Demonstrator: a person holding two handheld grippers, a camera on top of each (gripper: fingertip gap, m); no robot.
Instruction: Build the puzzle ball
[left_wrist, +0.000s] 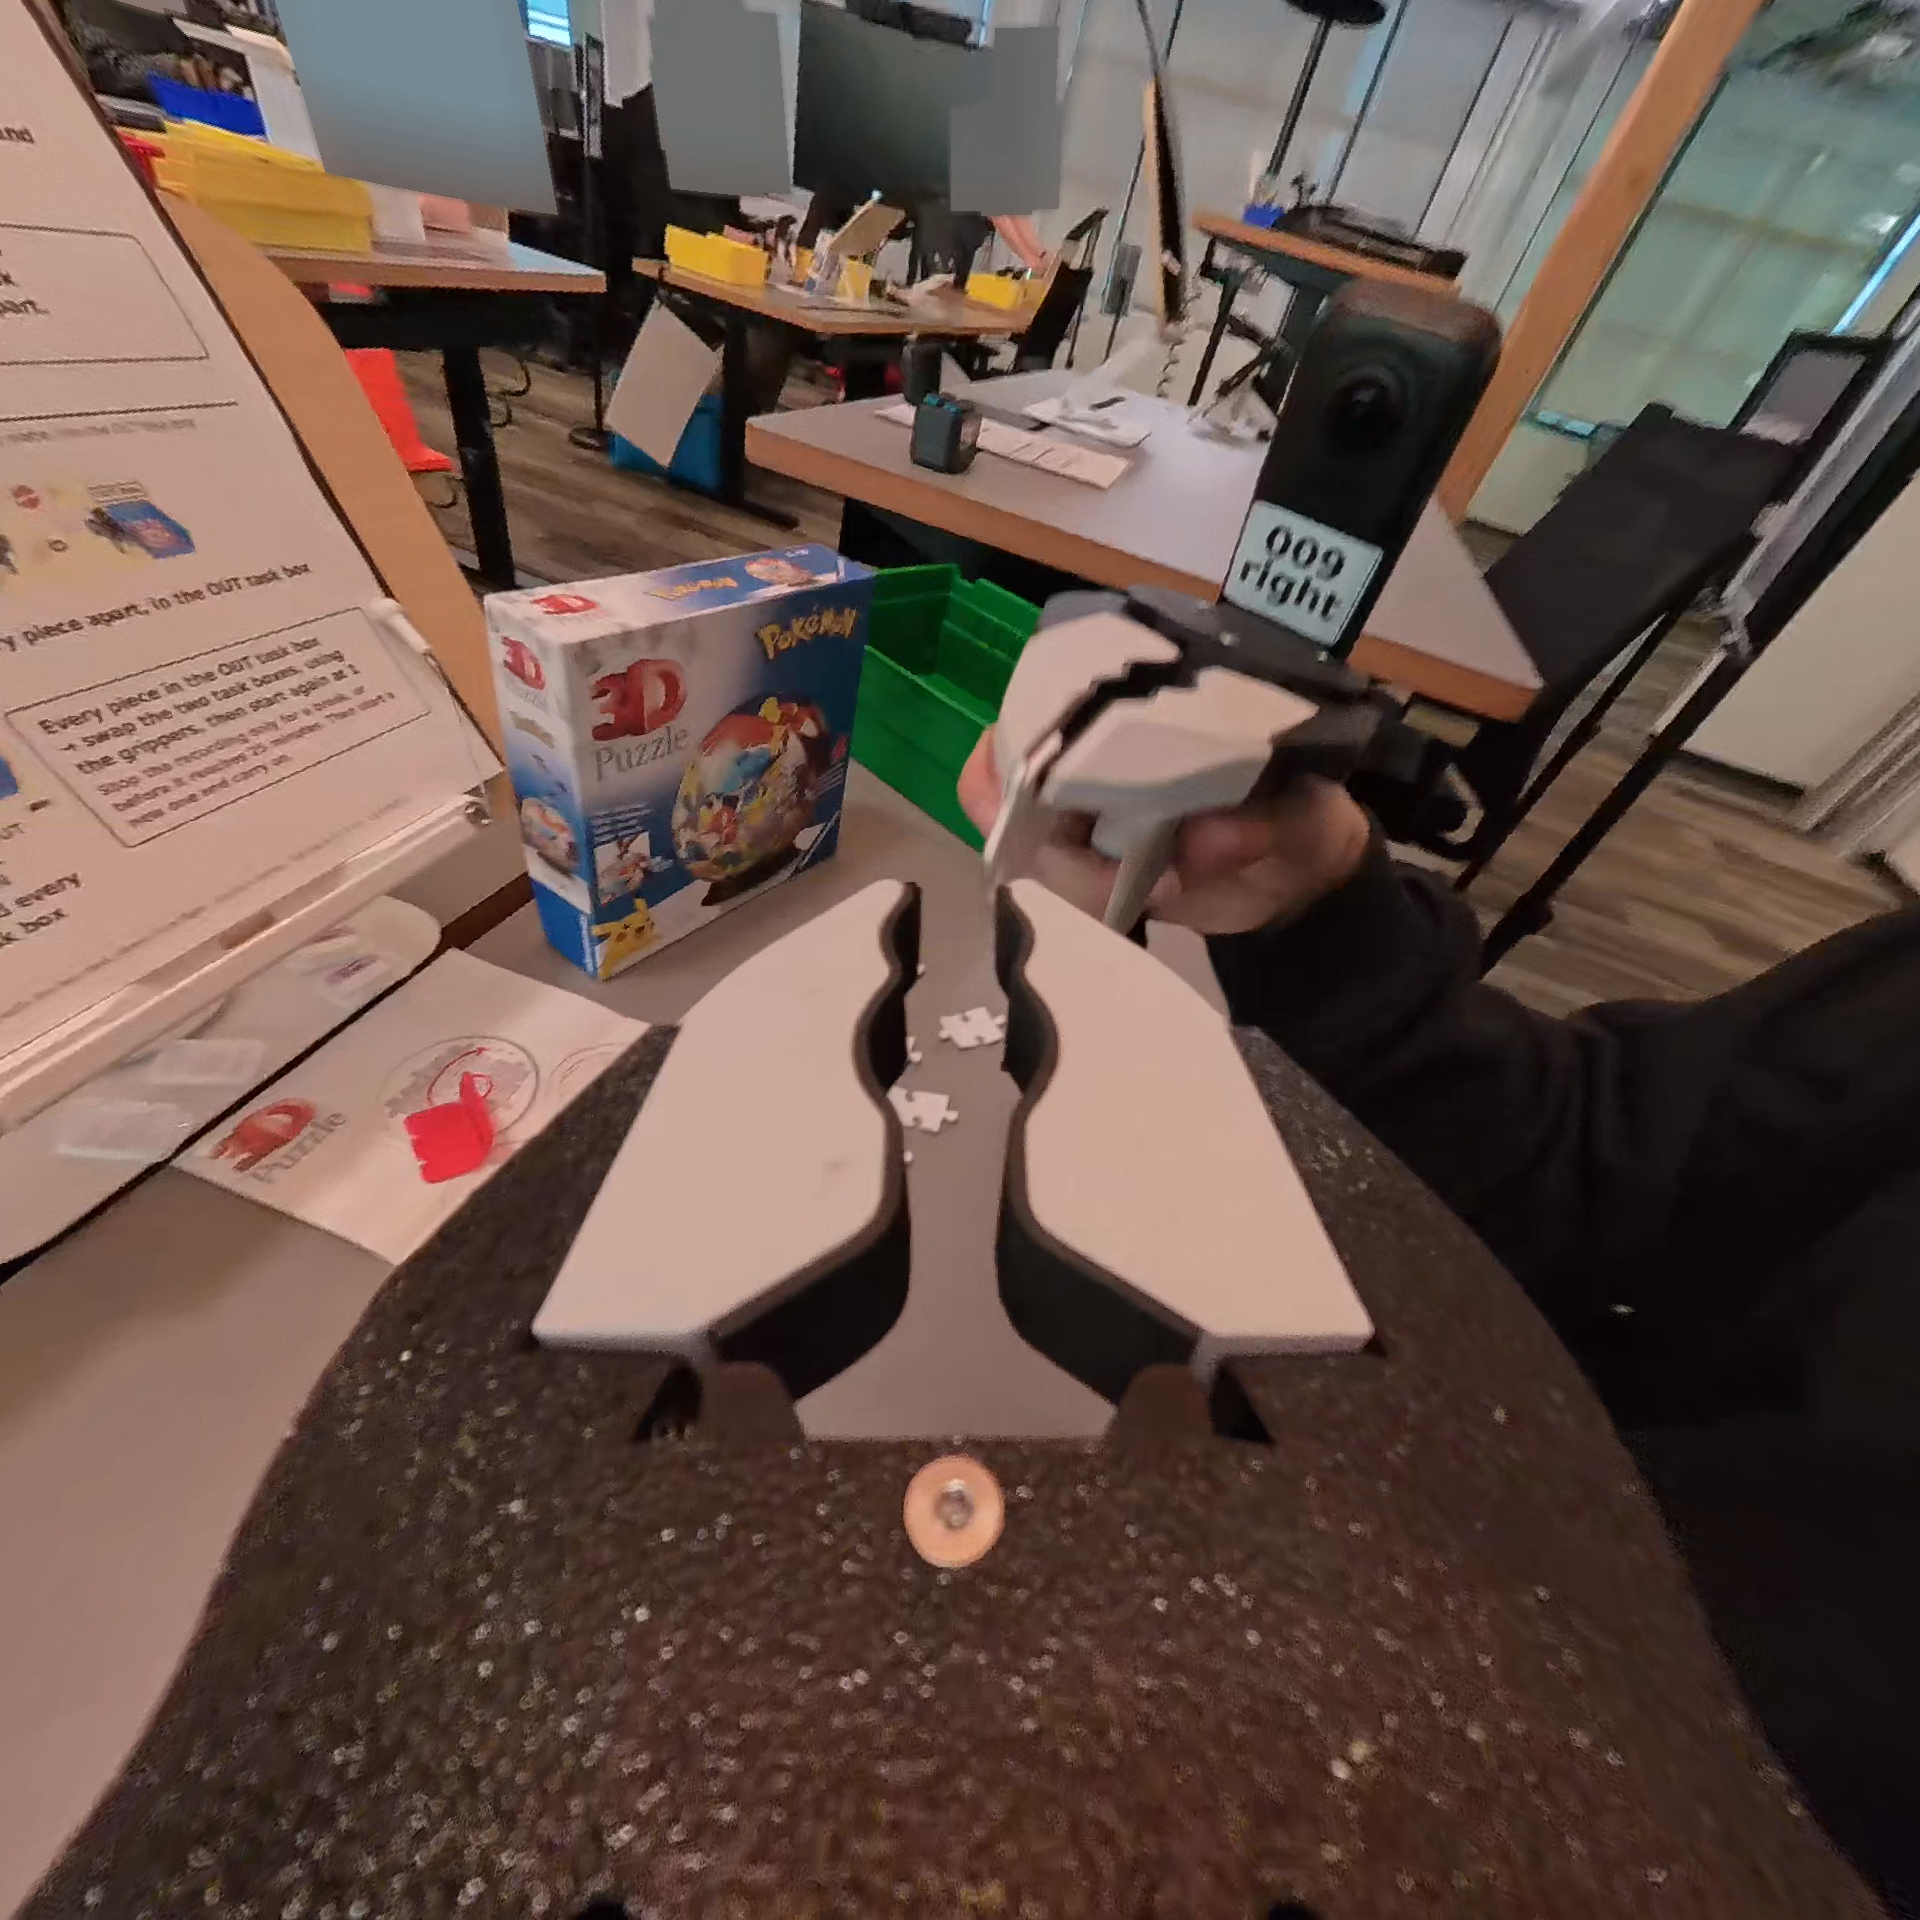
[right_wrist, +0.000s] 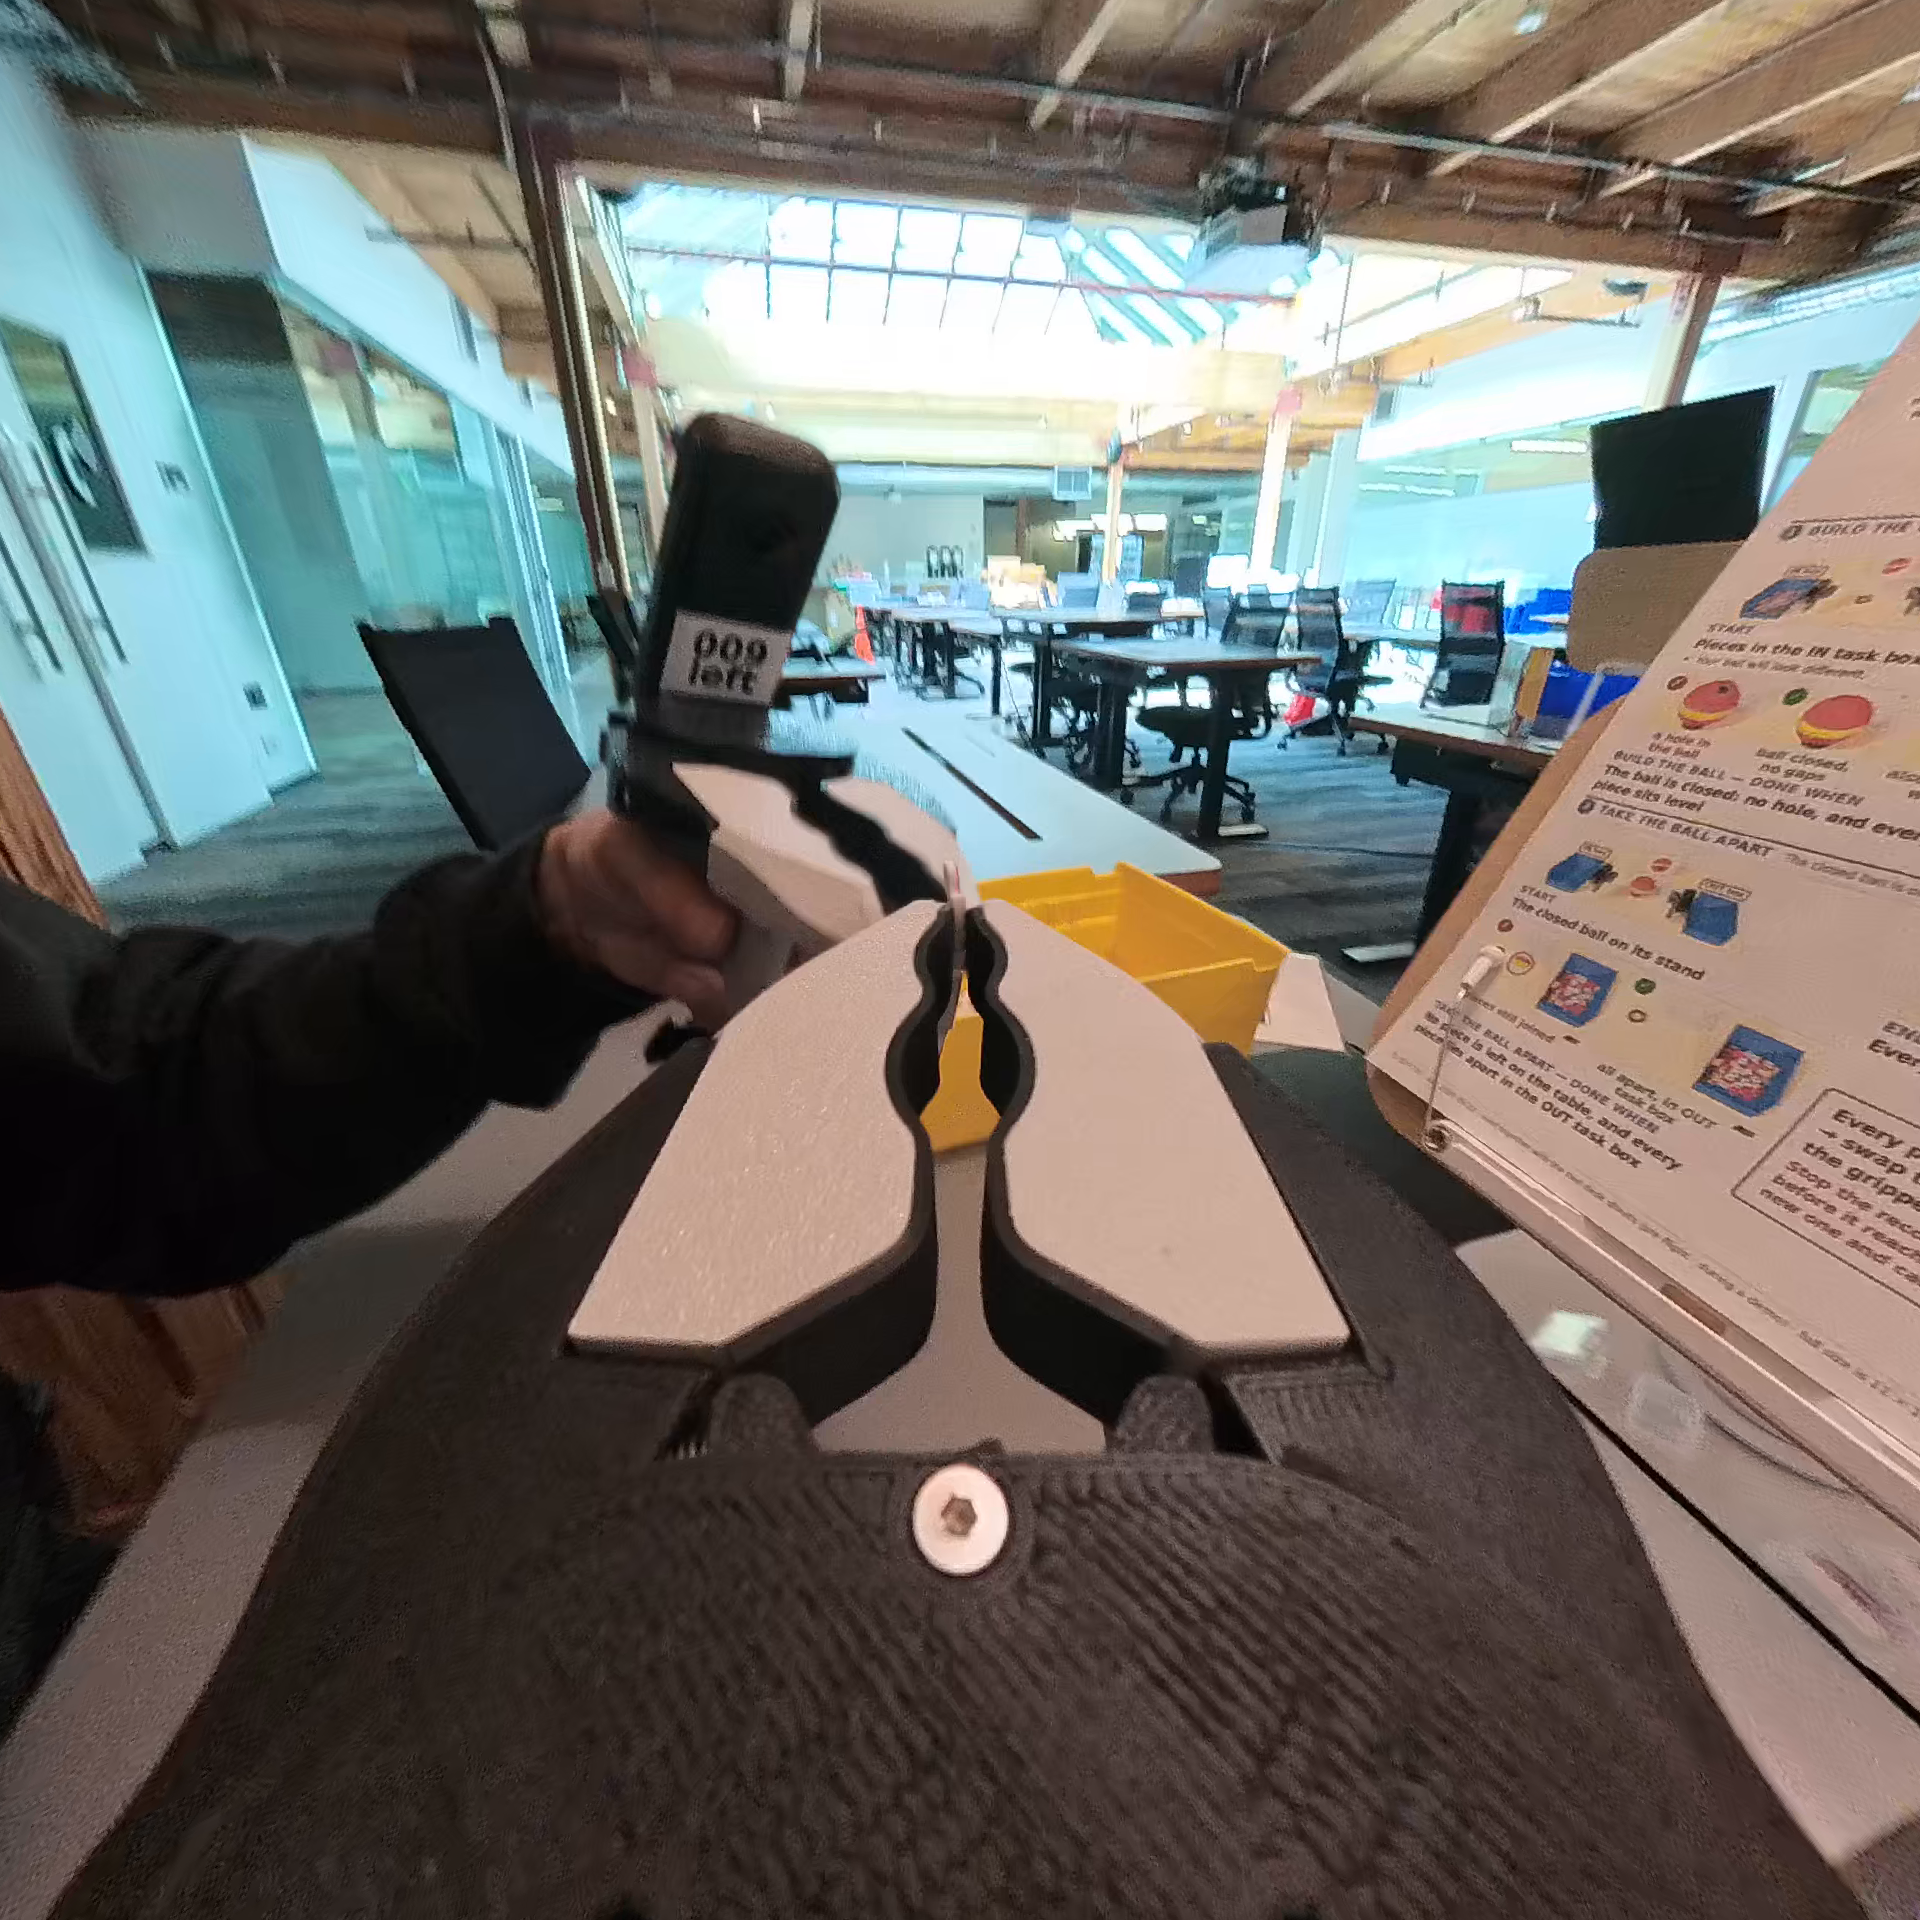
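Observation:
My left gripper (left_wrist: 954, 904) is open and empty, low over the grey table. Two white puzzle pieces (left_wrist: 971, 1029) lie face down on the table between its fingers. My right gripper (right_wrist: 956, 920) is shut on a thin puzzle piece (right_wrist: 952, 940), seen edge-on, held up in the air. In the left wrist view the right gripper (left_wrist: 1023, 743) hovers just beyond the left one's tips, with the piece (left_wrist: 1003, 826) hanging from it. In the right wrist view the left gripper (right_wrist: 883, 842) sits close ahead to the left.
The puzzle box (left_wrist: 675, 748) stands on the table ahead, with a green bin (left_wrist: 935, 675) behind it. A paper sheet (left_wrist: 416, 1049) with a red plastic part (left_wrist: 447, 1138) lies to the left. An instruction board (left_wrist: 156, 623) stands at the left. A yellow bin (right_wrist: 1143, 935) is beyond the right gripper. Only a small space, under 4 cm, lies between the two pairs of fingers.

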